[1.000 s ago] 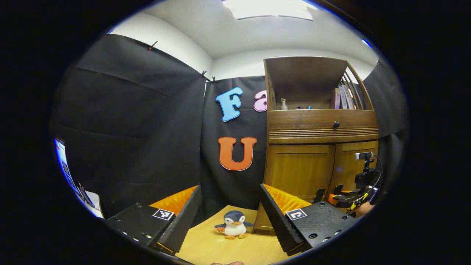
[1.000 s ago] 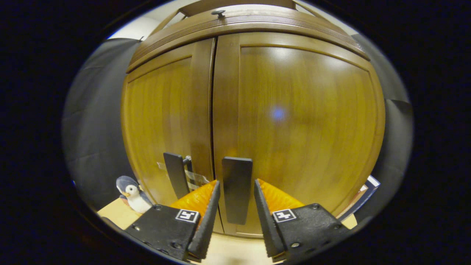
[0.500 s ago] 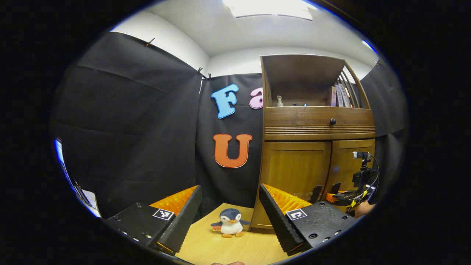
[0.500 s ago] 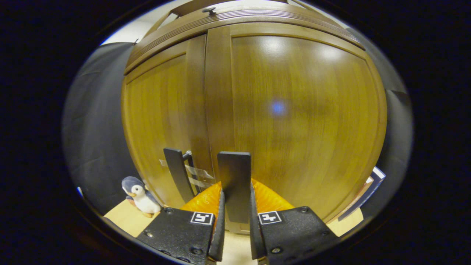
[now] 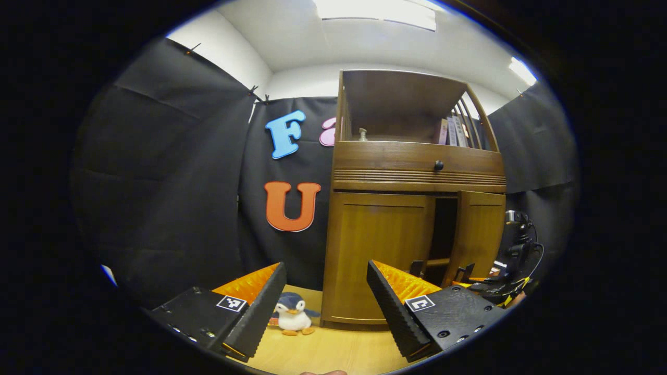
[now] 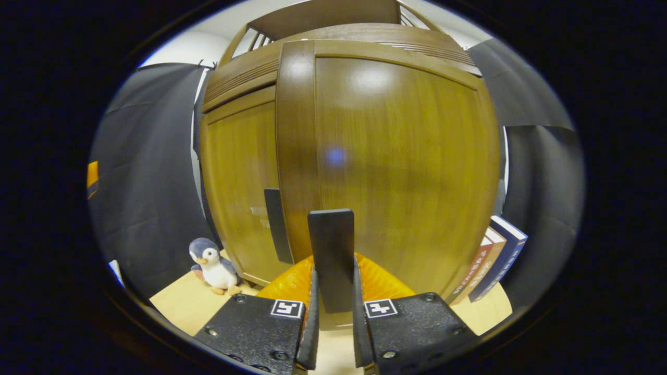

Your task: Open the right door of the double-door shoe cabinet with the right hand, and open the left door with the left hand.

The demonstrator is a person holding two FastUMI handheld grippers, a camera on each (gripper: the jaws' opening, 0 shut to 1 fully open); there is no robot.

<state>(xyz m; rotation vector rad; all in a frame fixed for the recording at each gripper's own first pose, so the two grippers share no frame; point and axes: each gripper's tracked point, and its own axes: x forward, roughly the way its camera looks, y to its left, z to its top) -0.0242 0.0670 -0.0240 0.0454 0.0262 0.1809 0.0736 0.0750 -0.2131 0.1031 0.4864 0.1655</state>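
The wooden shoe cabinet (image 5: 417, 172) stands ahead and to the right in the left gripper view. Its left door (image 5: 379, 250) is closed. Its right door (image 5: 477, 232) stands partly open, with a dark gap beside it. My right gripper (image 5: 471, 278) is at that door's lower edge. In the right gripper view my right gripper (image 6: 334, 268) is shut on the flat dark handle (image 6: 331, 245) of the right door (image 6: 401, 156). The left door (image 6: 237, 182) with its own handle (image 6: 274, 224) lies behind and to the left. My left gripper (image 5: 326, 264) is open and holds nothing, well short of the cabinet.
A plush penguin (image 5: 292, 317) sits on the wooden table (image 5: 338, 351) by the cabinet's left corner. Several books (image 6: 495, 260) lean at the cabinet's right side. Above the doors are a drawer with a knob (image 5: 439, 165) and an open shelf holding books and a bottle.
My right gripper closed on the right door's handle and pulled the door partly open. My left gripper's view has shifted, so the cabinet now sits nearer the centre.
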